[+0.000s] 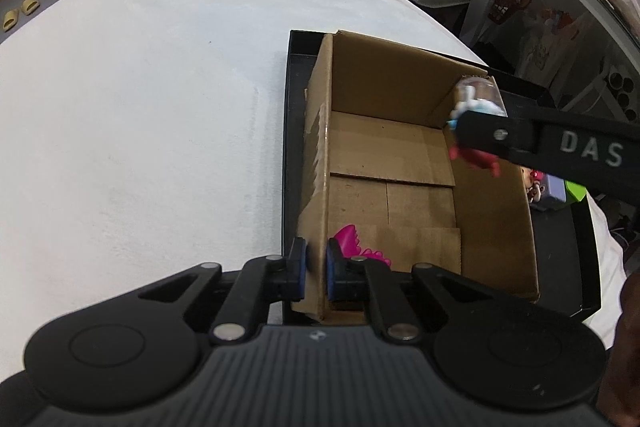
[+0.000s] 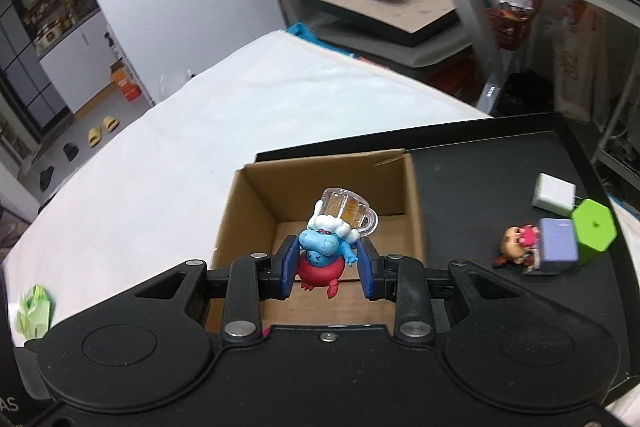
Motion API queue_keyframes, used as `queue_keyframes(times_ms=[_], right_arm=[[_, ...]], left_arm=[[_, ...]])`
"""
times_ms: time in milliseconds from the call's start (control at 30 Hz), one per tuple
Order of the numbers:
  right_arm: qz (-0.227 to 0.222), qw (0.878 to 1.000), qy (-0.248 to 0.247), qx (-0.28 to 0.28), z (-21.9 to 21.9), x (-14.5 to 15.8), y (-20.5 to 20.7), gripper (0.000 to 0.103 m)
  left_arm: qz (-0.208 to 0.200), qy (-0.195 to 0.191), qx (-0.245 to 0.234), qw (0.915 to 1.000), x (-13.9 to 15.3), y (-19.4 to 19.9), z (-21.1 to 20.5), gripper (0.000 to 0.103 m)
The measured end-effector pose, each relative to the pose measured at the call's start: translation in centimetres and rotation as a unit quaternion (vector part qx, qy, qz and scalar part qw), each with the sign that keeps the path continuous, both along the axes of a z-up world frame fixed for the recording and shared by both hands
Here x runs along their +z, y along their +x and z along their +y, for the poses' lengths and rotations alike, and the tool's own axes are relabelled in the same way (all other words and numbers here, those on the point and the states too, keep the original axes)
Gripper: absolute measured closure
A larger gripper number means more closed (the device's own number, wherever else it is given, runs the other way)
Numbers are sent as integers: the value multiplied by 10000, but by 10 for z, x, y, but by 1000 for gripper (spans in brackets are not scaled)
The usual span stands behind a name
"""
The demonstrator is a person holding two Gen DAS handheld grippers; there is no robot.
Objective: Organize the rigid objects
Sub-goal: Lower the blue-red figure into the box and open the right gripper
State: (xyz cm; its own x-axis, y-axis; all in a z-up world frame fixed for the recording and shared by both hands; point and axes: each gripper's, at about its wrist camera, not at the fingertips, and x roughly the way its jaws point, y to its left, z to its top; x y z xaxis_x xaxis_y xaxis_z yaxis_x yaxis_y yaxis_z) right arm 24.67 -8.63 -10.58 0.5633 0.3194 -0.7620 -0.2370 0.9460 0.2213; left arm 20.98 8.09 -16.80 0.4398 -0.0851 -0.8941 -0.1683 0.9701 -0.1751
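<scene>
On the white-covered desk [image 1: 140, 107] a black tray [image 2: 480, 155] carries the cardboard box [image 1: 400, 147]. The left gripper [image 1: 316, 269] is clenched on its near wall, seemingly steadying it. The right gripper [image 2: 327, 263] grasps the blue figurine [image 2: 324, 251] over the box, likely for dropping in beside the pink toy [image 1: 356, 245].

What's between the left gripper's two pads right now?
In the left wrist view, the left gripper has the left wall of the cardboard box between its pads, which are closed on it. The pink toy lies just inside.
</scene>
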Motion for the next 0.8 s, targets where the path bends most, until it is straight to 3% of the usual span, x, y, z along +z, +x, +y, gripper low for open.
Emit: queue_keyframes(times_ms=[367,433,500,800], right_arm=[[59,9991,-26,424,39,-1,7,71],[58,9988,57,481,41,-1,11,67],[72,9990,83,435,39,1,12,52],[-68,9996,59,249,10,14,1,36]], left_arm=[[-30,-75,7,10000,1,-4,4,94],[-41,-17,18,10000,2,-4,3,94],[-80,-14,-20,10000,3,-5,2,94],[-110,13,11,9999,4,-8,-1,94]])
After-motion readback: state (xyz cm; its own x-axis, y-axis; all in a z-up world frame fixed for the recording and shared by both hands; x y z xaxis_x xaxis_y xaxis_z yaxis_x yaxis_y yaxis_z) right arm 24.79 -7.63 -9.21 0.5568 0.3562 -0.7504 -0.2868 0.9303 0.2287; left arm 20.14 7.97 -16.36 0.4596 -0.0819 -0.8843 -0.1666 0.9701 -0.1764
